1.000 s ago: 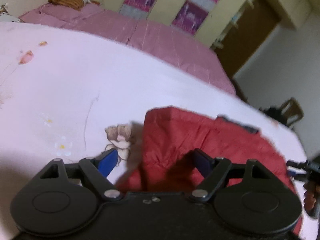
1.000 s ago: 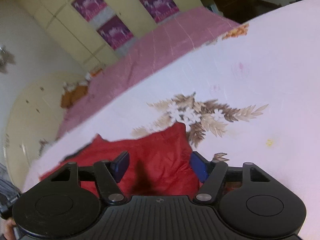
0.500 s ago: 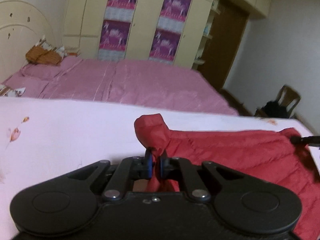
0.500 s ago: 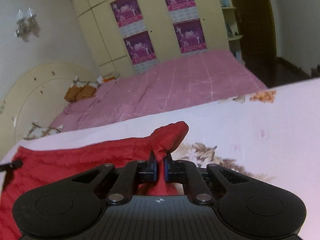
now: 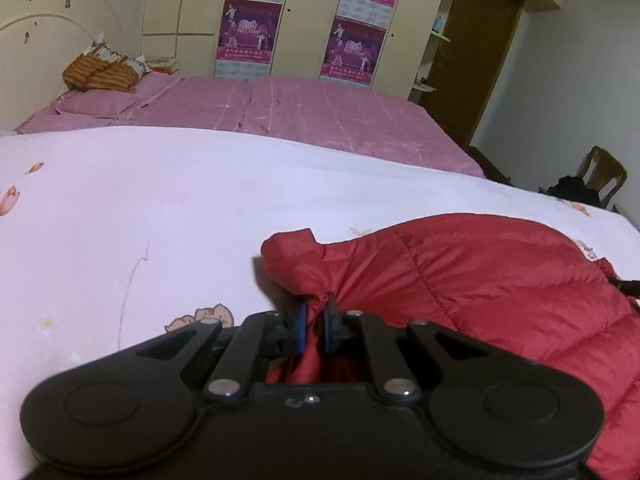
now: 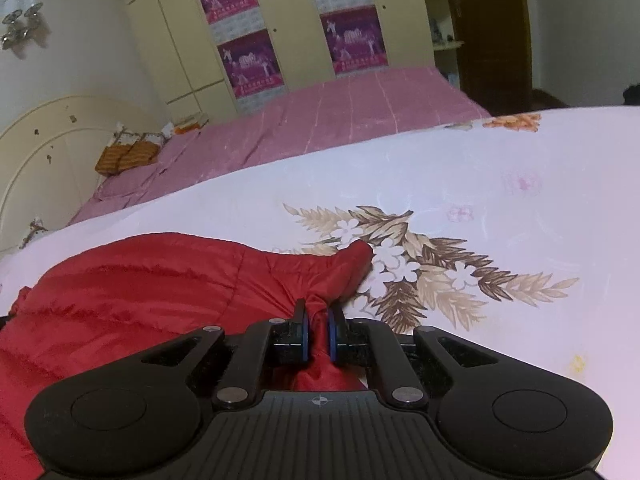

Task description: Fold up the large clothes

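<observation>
A red quilted jacket (image 5: 480, 272) lies spread on the white flowered sheet (image 5: 160, 208). In the left wrist view its left corner is bunched up, and my left gripper (image 5: 315, 320) is shut on that bunch, the blue pads pressing red fabric between them. The right wrist view has the jacket (image 6: 140, 280) stretching off to the left. My right gripper (image 6: 317, 328) is shut on its right corner, beside the brown leaf print (image 6: 420, 264). Both pinched corners stand slightly raised off the sheet. The near part of the jacket is hidden under the gripper bodies.
Beyond the white sheet is a second bed with a pink cover (image 5: 320, 120) and an orange striped pillow (image 5: 100, 74) at its head. Cream wardrobes with purple posters (image 5: 352, 48) line the far wall. A wooden chair (image 5: 604, 172) with dark things stands at the right.
Both grippers went from open around the jacket's corners to shut on them, bunching the fabric. Both views rolled level, and the pinched corners now sit lower than half a second ago.
</observation>
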### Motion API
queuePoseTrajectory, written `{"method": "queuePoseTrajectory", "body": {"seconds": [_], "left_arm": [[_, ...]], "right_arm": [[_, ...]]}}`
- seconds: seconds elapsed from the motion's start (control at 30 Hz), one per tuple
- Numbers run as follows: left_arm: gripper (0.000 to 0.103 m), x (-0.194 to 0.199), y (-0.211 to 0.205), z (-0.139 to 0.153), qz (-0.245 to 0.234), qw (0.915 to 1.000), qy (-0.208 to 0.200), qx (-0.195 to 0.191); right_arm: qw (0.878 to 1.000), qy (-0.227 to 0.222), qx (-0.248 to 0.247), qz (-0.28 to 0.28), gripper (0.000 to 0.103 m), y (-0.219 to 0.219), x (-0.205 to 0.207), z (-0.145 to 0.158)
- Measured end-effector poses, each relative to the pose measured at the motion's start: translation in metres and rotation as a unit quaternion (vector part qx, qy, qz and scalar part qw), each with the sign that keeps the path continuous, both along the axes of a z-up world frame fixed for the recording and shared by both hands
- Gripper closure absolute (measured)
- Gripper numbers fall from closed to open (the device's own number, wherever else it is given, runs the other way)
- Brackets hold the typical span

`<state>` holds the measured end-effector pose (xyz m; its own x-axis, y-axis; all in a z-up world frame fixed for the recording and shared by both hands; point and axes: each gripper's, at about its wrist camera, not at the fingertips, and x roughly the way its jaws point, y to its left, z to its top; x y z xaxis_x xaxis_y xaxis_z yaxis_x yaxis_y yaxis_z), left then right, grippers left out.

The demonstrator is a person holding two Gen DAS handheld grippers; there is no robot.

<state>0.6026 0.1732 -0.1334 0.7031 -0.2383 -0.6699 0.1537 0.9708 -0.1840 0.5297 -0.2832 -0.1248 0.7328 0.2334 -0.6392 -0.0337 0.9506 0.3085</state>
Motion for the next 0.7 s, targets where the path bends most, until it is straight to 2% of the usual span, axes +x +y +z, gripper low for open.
{"method": "queuePoseTrajectory", "body": {"seconds": [0.13,0.2,0.23,0.27,0.3,0.33,0.37,0.43,0.47,0.5,0.6,0.7], "left_arm": [[0.089,0.008,-0.007,0.006,-0.009,0.9996,0.016,0.021],[0.072,0.011,-0.010,0.013,-0.005,0.9989,0.019,0.043],[0.046,0.015,-0.011,0.016,0.008,0.9979,0.018,0.062],[0.028,0.011,-0.011,0.020,0.024,0.9962,0.011,0.083],[0.028,0.005,-0.010,0.026,0.031,0.9951,-0.003,0.094],[0.028,-0.004,-0.009,0.034,0.030,0.9947,-0.018,0.096],[0.030,-0.012,-0.012,0.042,0.027,0.9943,-0.031,0.098],[0.030,-0.031,-0.026,0.061,0.008,0.9933,-0.059,0.099],[0.030,-0.041,-0.035,0.068,-0.009,0.9928,-0.072,0.095],[0.030,-0.052,-0.049,0.074,-0.030,0.9918,-0.083,0.091],[0.028,-0.067,-0.092,0.071,-0.087,0.9883,-0.085,0.092],[0.027,-0.063,-0.131,0.049,-0.122,0.9801,-0.065,0.143]], "right_arm": [[1.000,0.011,-0.014,0.011,0.097,0.004,0.008,0.006],[0.999,0.027,-0.014,0.019,0.096,0.003,0.016,0.012],[0.999,0.035,-0.008,0.020,0.091,0.001,0.019,0.014],[0.999,0.040,-0.007,0.019,0.077,-0.001,0.020,0.018],[0.999,0.041,-0.024,0.006,0.040,-0.001,0.019,0.023],[0.998,0.026,-0.049,-0.014,0.021,0.000,0.012,0.032],[0.998,0.007,-0.056,-0.011,0.016,-0.001,0.005,0.037],[0.998,0.000,-0.064,0.009,0.021,0.006,-0.007,0.048],[0.997,-0.006,-0.075,0.020,0.036,0.015,-0.016,0.053],[0.996,-0.011,-0.081,0.031,0.043,0.024,-0.024,0.057],[0.995,-0.030,-0.066,0.074,0.043,0.060,-0.045,0.061],[0.988,-0.039,-0.089,0.121,0.043,0.101,-0.051,0.054]]}}
